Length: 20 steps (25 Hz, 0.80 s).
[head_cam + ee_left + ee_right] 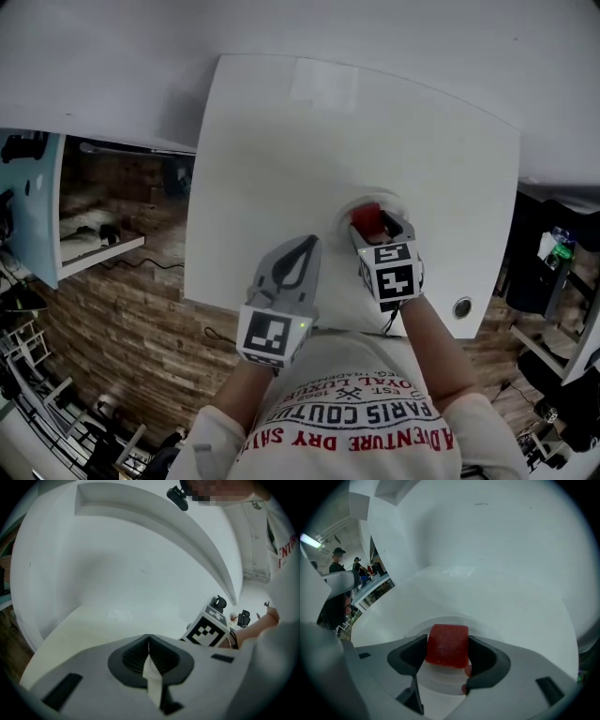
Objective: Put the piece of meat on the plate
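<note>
Meat first: the red block (447, 645) is pinched between the two jaws of the right gripper (446, 657), one dark pad pressed flat on each side. It hangs right over the white plate (438, 680). I can't tell if its underside is touching the plate or just above it. From the head view the meat (367, 219) lines up with the middle of the plate (377, 199), and the plate rim shows as a pale arc on its far side.

The right gripper (382, 231) comes in from the near side, marker cube toward the person. The plate sits in the near right part of the white table (281, 141), close to the near edge. A small round grommet hole (462, 307) is just off to the right by that same edge.

Beyond the plate it's all bare white tabletop up to the far edge, where the table meets a white wall. Loads of room to the left too, out to the table's left edge, with wood-look floor (122, 337) past it.

The left gripper (298, 259) is beside the right one but apart from it, over the near edge. Its jaws (149, 651) are pressed together with nothing between them.
</note>
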Each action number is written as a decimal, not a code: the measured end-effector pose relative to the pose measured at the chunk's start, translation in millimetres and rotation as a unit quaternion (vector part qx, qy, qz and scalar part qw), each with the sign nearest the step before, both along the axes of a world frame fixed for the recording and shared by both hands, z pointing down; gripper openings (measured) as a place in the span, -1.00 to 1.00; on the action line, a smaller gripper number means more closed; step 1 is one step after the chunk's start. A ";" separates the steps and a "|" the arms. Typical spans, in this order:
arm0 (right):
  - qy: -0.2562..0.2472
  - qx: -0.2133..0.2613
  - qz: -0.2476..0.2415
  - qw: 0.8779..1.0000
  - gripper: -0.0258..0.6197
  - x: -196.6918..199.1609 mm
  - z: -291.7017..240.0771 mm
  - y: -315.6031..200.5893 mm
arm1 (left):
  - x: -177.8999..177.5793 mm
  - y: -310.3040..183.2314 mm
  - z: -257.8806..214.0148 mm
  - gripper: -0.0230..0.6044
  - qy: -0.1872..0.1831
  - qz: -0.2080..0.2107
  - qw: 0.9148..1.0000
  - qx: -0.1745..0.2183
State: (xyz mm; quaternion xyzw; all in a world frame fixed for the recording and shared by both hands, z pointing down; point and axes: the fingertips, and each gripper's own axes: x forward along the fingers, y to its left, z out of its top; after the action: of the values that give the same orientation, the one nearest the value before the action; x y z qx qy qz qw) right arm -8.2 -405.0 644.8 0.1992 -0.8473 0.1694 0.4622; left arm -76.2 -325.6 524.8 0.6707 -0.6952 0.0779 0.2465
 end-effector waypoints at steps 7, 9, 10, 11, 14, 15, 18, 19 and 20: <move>-0.004 -0.005 -0.006 1.000 -0.05 -2.0 1.3 0.7 | -3.5 3.4 -4.4 -0.91 -0.002 -0.001 1.000 -0.001; -0.011 -0.002 0.000 1.000 -0.04 -1.5 -2.5 -0.3 | -5.6 4.0 -5.5 -0.91 -0.006 0.002 1.000 0.001; -0.019 0.003 0.005 1.000 -0.04 -1.5 -7.3 -1.7 | -6.5 3.2 -8.0 -0.91 -0.007 0.003 1.000 0.003; -0.028 0.009 0.009 1.000 -0.04 -1.6 -13.3 -3.1 | -7.1 2.2 -10.7 -0.91 -0.008 0.004 1.000 0.006; -0.045 0.027 0.015 0.998 -0.04 -0.6 -30.5 -4.5 | -5.9 -0.7 -17.4 -0.91 -0.012 0.013 1.000 0.014; -0.049 0.031 0.018 0.998 -0.05 0.5 -35.6 -4.4 | -4.9 -1.6 -19.4 -0.91 -0.012 0.015 1.000 0.016; -0.064 0.044 0.044 0.996 -0.37 4.9 -54.5 -7.8 | -2.2 -4.2 -26.4 -0.91 -0.013 0.026 0.999 0.022; -0.071 0.049 0.056 0.995 -0.47 6.0 -62.1 -9.1 | -1.8 -5.2 -29.9 -0.91 -0.014 0.030 0.999 0.026; -0.079 0.054 0.067 0.993 -0.53 7.3 -69.9 -10.0 | -1.4 -6.2 -33.6 -0.91 -0.015 0.034 0.999 0.030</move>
State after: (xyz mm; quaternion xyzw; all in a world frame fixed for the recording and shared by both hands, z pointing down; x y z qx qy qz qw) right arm -0.9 -415.0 574.9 0.2657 -0.8741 0.1694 0.3698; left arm -77.6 -331.8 491.2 0.6999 -0.6775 0.0758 0.2131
